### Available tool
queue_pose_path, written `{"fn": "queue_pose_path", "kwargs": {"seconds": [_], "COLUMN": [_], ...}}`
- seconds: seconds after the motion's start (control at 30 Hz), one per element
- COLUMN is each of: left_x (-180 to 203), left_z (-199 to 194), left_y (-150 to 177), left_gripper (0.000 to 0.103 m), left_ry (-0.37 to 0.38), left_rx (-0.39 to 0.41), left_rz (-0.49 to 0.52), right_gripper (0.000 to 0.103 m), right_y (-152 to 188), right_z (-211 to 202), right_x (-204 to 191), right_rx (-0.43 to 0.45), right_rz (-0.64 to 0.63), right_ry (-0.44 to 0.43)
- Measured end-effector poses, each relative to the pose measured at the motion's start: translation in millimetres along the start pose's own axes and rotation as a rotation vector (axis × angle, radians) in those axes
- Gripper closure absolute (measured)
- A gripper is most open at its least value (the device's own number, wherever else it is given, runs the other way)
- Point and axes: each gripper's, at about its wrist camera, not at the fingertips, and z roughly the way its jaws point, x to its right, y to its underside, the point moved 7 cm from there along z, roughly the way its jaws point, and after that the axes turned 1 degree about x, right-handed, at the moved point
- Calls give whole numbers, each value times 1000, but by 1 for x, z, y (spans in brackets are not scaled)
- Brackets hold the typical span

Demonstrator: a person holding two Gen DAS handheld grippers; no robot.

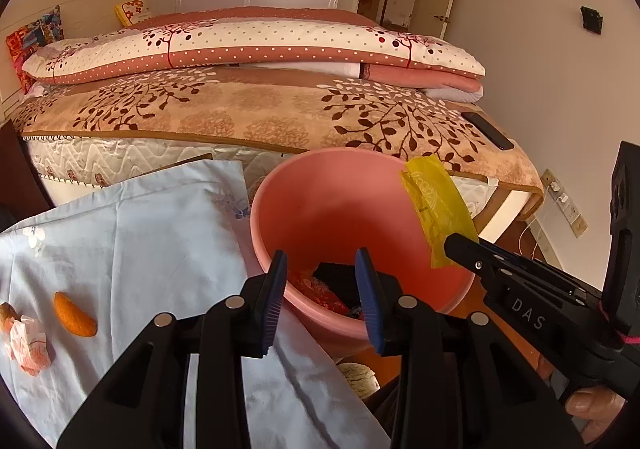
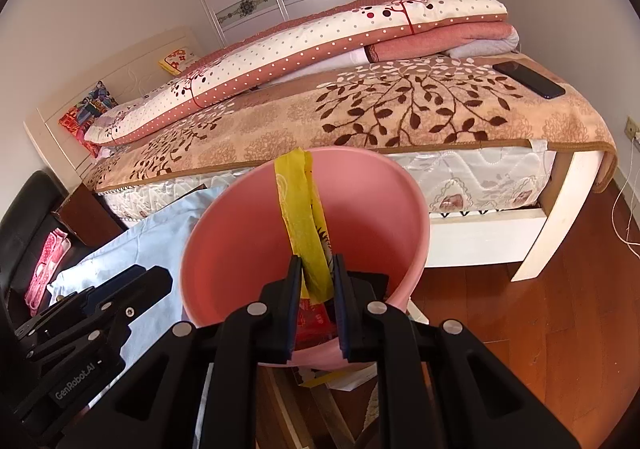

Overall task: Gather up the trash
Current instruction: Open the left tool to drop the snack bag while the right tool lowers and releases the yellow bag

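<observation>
Pink plastic filled the middle of both views — a tilted pink bin (image 1: 344,209) whose mouth faced the two grippers, with red wrappers and something dark lying at its bottom. The left gripper (image 1: 322,289) hovered just over the near rim, angled downward, its blue-padded jaws standing well apart with nothing between them. The rest of the trash lay to its left on the pale blue cloth (image 1: 132,233) covering the worktop: an orange peel (image 1: 74,315), long axis running diagonally, and beside it a crumpled wrapper (image 1: 30,345), both well apart from the bin. By position the left gripper was the nearer one, and reaching them would probably call for a swing leftward and down. The right gripper (image 2: 316,277) also pointed downward into the bin's mouth, jaws nearly closed on a yellow plastic strip (image 2: 300,209) that ran up the inner wall and over the far rim — seemingly steadying the bin.
</observation>
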Motion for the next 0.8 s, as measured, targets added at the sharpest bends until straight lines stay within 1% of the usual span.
{"fn": "queue_pose_path", "kwargs": {"seconds": [0.23, 0.8], "left_x": [-4, -15], "left_z": [-2, -10], "left_y": [-1, 2], "left_gripper": [67, 67], "left_ry": [-4, -12], "left_rx": [5, 9], "left_rz": [-14, -51], "right_gripper": [86, 86], "right_y": [-4, -3], "right_z": [1, 2], "right_x": [-2, -9], "right_rx": [6, 2], "right_rz": [-5, -19], "right_ry": [4, 1]}}
